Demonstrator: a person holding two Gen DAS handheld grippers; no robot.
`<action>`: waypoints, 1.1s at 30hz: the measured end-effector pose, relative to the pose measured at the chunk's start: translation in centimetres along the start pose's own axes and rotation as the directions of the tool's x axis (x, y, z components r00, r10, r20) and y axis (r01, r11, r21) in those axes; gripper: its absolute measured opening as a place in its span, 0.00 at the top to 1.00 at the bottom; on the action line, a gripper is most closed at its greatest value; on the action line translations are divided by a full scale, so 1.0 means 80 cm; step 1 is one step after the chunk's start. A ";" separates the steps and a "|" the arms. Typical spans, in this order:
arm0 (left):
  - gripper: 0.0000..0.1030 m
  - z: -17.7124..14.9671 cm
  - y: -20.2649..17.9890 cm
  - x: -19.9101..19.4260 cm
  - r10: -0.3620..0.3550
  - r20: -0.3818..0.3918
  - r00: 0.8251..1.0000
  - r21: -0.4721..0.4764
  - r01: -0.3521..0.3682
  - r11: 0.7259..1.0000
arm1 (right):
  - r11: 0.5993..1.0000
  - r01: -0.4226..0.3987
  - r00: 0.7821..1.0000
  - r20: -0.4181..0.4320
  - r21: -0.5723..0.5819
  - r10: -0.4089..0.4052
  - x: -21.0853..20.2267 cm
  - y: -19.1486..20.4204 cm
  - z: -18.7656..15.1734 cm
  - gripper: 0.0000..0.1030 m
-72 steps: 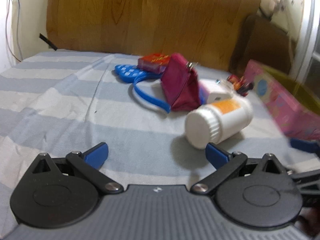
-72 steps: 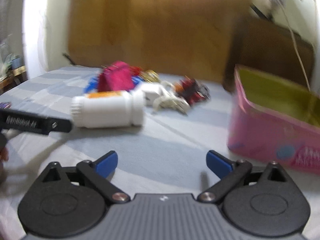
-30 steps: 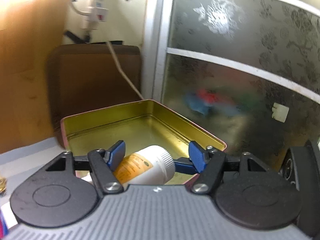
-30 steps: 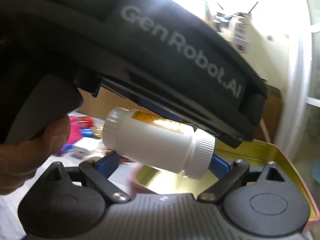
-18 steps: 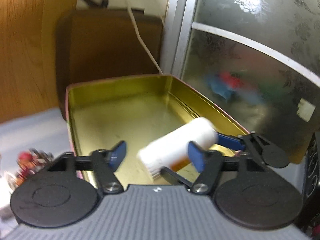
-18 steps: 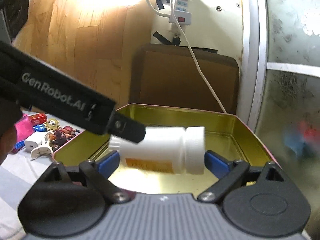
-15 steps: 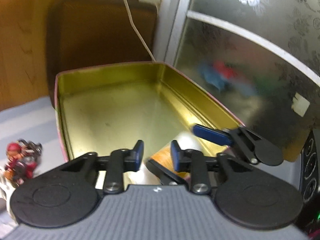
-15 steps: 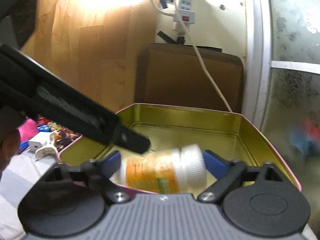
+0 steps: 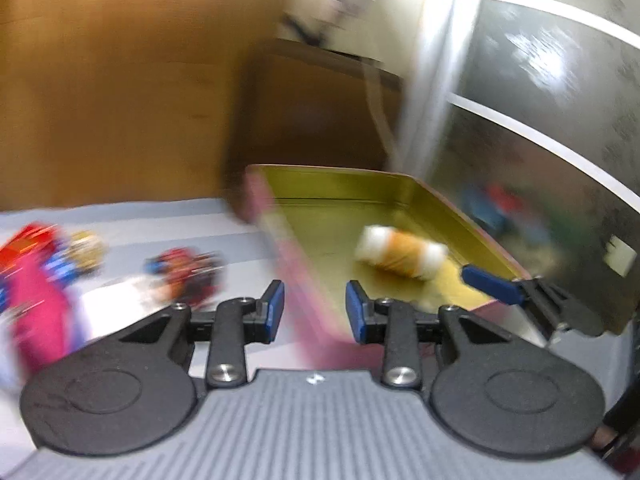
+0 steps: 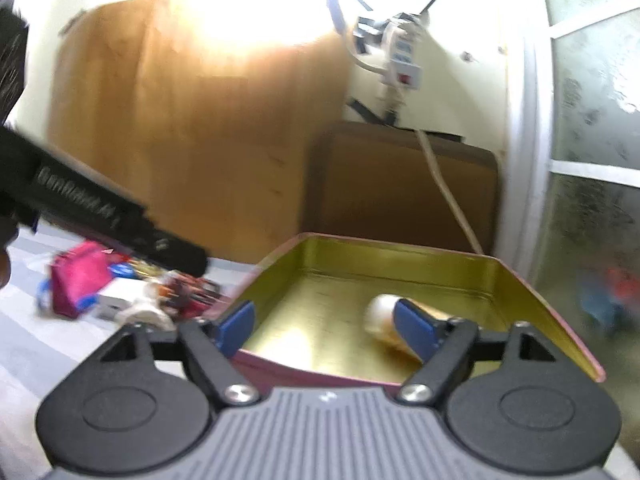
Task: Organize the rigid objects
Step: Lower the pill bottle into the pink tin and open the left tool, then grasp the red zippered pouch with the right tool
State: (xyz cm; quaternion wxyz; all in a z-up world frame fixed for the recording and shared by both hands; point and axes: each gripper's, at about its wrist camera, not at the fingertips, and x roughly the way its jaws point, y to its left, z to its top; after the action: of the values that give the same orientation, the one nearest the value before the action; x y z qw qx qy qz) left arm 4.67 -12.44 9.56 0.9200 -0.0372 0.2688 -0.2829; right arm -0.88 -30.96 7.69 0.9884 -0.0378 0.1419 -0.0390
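Nothing legible: white lettering on the left tongs' (image 10: pixel 100 208) body is blurred

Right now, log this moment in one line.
bottle: lying in tin | left gripper: empty, opening | right gripper: empty, closing

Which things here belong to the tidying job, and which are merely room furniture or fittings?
Part of the job:
- white pill bottle, lying in the tin
- pink tin box
- pink pouch
- white charger
- toy figure

Just there:
- striped bedsheet
- wooden headboard
- power strip
- frosted glass door
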 end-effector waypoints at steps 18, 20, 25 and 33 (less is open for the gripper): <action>0.65 -0.126 0.189 -0.089 0.435 -0.010 0.900 -0.192 -0.429 0.883 | 0.897 -0.395 0.915 -0.172 -0.199 0.365 0.105 0.256 0.027 0.79; 0.65 -0.125 0.188 -0.090 0.431 0.021 0.902 -0.190 -0.420 0.887 | 0.894 -0.370 0.926 -0.178 -0.252 0.333 0.125 0.281 0.029 0.79; 0.65 -0.134 0.192 -0.102 0.405 0.054 0.913 -0.200 -0.387 0.900 | 0.893 -0.395 0.912 -0.212 -0.214 0.352 0.128 0.275 0.030 0.92; 0.65 -0.131 0.172 -0.100 0.259 0.075 0.963 -0.143 -0.246 0.959 | 0.927 -0.361 0.920 -0.201 -0.098 0.337 0.028 0.128 -0.006 0.79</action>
State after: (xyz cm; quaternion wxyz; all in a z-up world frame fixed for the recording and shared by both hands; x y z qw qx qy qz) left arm 0.54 4.26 1.36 0.9556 -0.0767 0.2464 -0.1424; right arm 1.81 -20.97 5.73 0.9577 -0.0740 0.2375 0.1445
